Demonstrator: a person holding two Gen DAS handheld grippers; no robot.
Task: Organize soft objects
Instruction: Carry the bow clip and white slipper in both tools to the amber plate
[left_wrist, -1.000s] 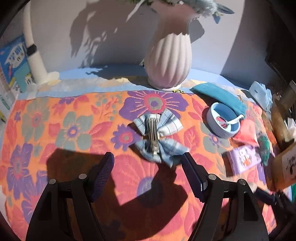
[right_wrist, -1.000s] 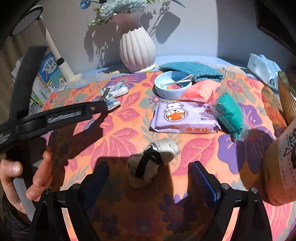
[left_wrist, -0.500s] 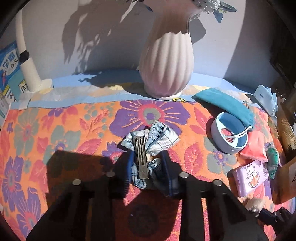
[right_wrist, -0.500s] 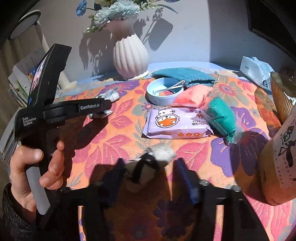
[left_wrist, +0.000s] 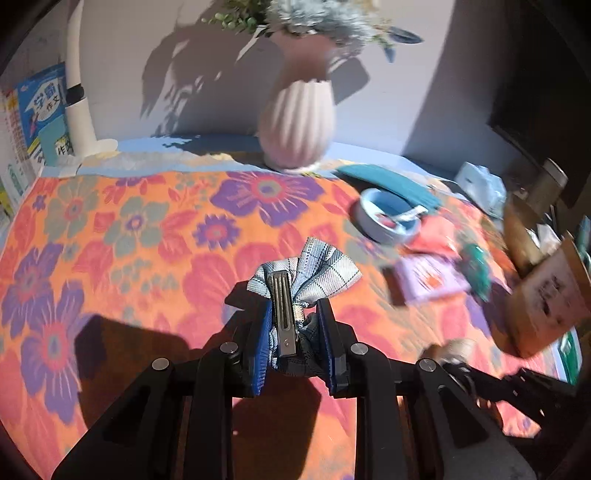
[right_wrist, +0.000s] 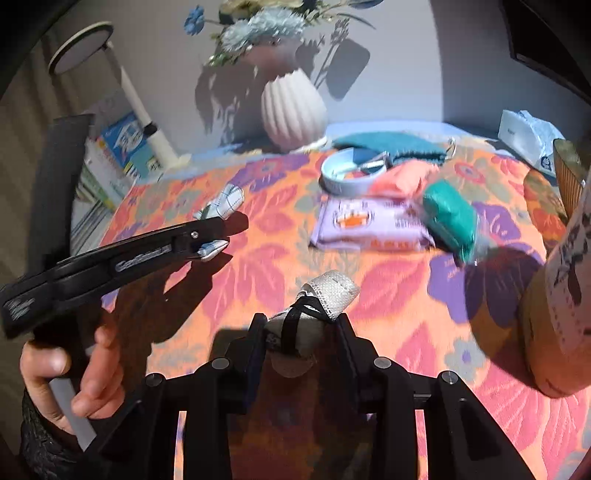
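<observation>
My left gripper (left_wrist: 295, 328) is shut on a blue-grey plaid hair bow (left_wrist: 317, 273) with a metal clip and holds it above the floral cloth; the bow also shows in the right wrist view (right_wrist: 225, 199), held in the left gripper (right_wrist: 210, 240). My right gripper (right_wrist: 301, 332) is shut on a beige rolled cloth bundle (right_wrist: 328, 295) with a black strap, lifted off the cloth. A purple wipes pack (right_wrist: 369, 225), a green soft pouch (right_wrist: 448, 218), a coral pouch (right_wrist: 400, 177) and a teal cloth (right_wrist: 388, 146) lie at the far right.
A ribbed pink vase (left_wrist: 295, 122) with flowers stands at the back centre. A light-blue bowl (left_wrist: 386, 218) sits right of it. A white lamp post (left_wrist: 79, 107) and books (left_wrist: 37, 110) stand at back left. A brown jar (right_wrist: 554, 295) rises at the right edge.
Both grippers closed on their objects, the left on the bow and the right on the bundle, and lifted them off the cloth. Both views are blurred at the right by motion.
</observation>
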